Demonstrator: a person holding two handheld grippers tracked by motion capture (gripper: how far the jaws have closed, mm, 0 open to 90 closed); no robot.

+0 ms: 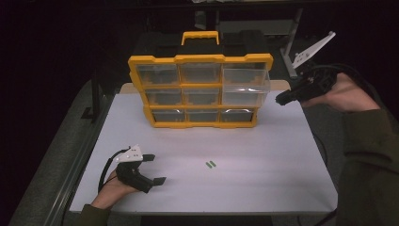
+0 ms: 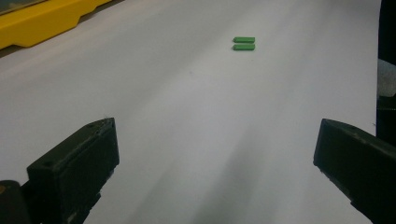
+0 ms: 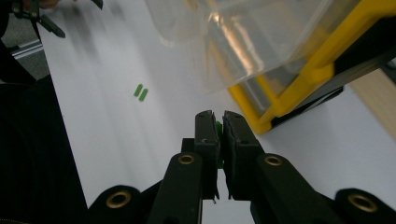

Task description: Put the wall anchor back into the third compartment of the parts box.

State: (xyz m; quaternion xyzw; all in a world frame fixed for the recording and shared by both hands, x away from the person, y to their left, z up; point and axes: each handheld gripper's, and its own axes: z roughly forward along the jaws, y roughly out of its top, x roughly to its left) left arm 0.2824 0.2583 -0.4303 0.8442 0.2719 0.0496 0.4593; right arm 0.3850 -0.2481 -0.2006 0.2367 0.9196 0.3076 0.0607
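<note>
Left gripper [image 1: 149, 169]: low over near-left of white table [image 1: 263, 179], jaws wide apart, nothing between.
Two green pieces [image 1: 210, 164]: side by side, mid-table.
Right gripper [image 1: 281, 98]: raised at right, beside pulled-out clear drawer [image 1: 245, 86], jaws clamped on small green piece [image 3: 218, 126].
Yellow drawer organizer [image 1: 200, 87]: far end, upright.

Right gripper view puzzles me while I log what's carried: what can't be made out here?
- Green piece in the right claw: the jaws hide all but a sliver.
- Organizer drawers, high view: too small and glary to see contents.
- Pulled-out drawer, right gripper view: cut off by the top edge.
</note>
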